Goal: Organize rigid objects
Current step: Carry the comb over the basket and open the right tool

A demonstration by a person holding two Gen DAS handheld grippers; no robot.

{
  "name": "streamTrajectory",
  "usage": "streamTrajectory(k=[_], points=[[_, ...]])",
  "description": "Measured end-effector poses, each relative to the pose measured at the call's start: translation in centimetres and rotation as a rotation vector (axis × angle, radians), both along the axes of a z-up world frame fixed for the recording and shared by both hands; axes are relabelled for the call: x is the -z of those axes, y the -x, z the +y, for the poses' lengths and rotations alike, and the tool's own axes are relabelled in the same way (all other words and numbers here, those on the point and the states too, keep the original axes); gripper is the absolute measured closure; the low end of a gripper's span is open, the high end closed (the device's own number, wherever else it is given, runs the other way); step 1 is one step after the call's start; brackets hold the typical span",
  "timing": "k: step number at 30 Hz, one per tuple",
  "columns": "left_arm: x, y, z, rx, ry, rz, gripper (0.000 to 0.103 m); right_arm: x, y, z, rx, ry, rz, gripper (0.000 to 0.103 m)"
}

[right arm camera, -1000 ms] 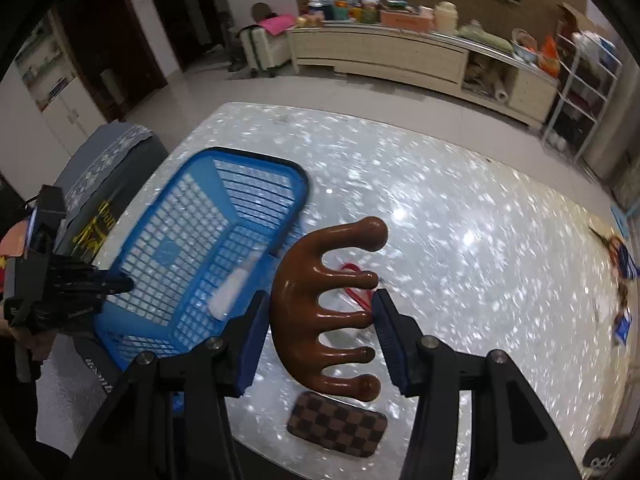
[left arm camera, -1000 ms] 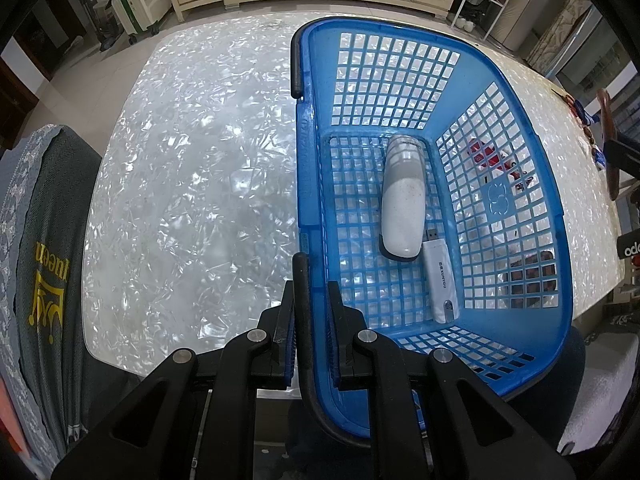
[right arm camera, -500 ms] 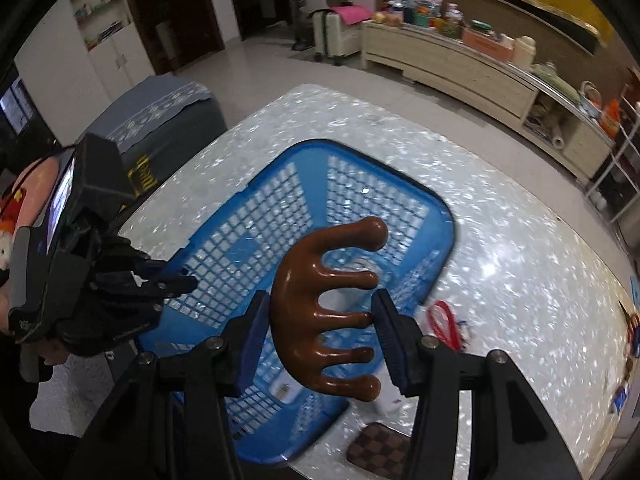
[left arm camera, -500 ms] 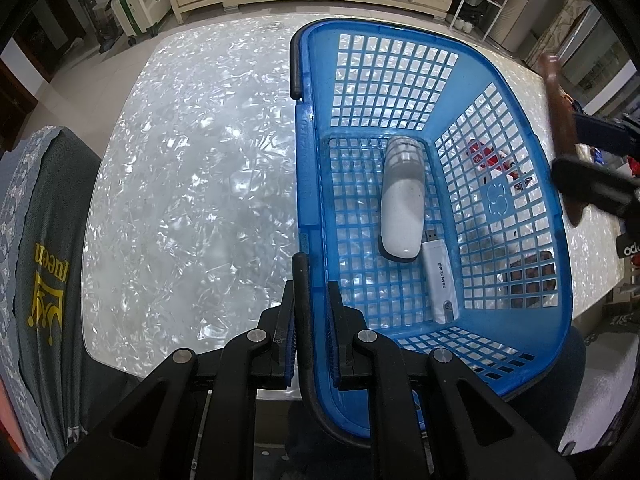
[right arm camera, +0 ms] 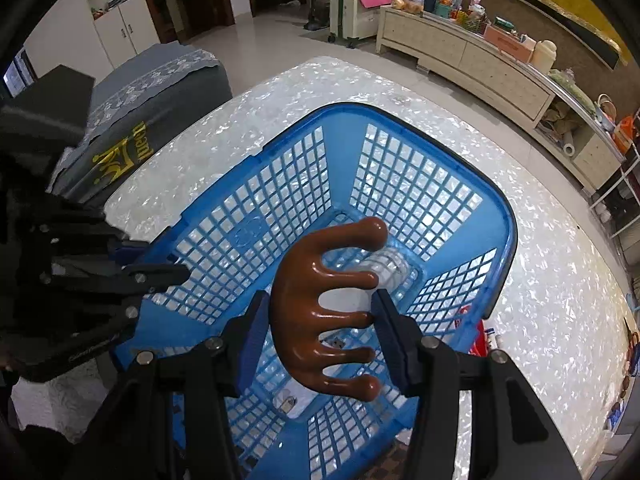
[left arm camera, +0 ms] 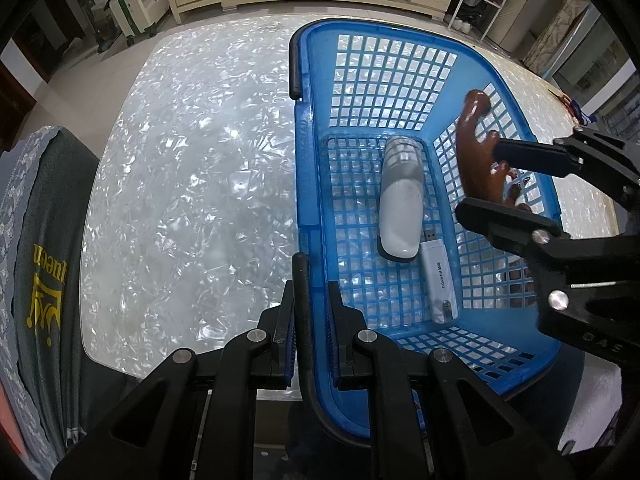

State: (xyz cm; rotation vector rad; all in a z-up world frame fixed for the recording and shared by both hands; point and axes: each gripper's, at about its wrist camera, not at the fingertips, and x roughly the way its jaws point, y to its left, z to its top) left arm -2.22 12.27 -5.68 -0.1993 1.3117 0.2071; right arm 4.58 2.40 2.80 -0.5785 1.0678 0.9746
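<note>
My left gripper [left arm camera: 310, 332] is shut on the near rim and black handle of the blue mesh basket [left arm camera: 308, 184], which stands on the pearly white table. My right gripper [right arm camera: 320, 320] is shut on a brown wooden claw-shaped massager [right arm camera: 312, 308] and holds it above the basket's inside [right arm camera: 288, 200]. In the left wrist view the massager [left arm camera: 476, 156] hangs over the basket's right side, held by the right gripper [left arm camera: 500, 176]. A white oblong case [left arm camera: 400, 204] and a white USB stick [left arm camera: 438, 280] lie on the basket floor.
A grey cloth-covered seat [left arm camera: 36, 264] stands left of the table [left arm camera: 192, 168]. A red item [right arm camera: 476, 332] lies on the table beside the basket. A cream sideboard [right arm camera: 480, 64] and a suitcase [right arm camera: 348, 16] stand beyond the table.
My right gripper has carried the massager from the table's right side to over the basket's inside. My left gripper has stayed shut on the basket rim.
</note>
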Motion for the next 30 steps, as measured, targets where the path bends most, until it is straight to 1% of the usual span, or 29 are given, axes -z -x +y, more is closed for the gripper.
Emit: streamTrajectory(k=[12, 20, 30], points=[[0.0, -0.1, -0.2, 0.004, -0.011, 0.007, 0.089, 2.2, 0.5, 0.8, -0.018, 0.006, 0.043, 0.053], [0.0, -0.1, -0.3, 0.007, -0.015, 0.013, 0.089, 2.7, 0.2, 1.1, -0.027, -0.016, 0.072, 0.053], [0.2, -0.1, -0.3, 0.009, -0.014, 0.017, 0.089, 2.9, 0.2, 1.3, -0.025, -0.023, 0.079, 0.053]])
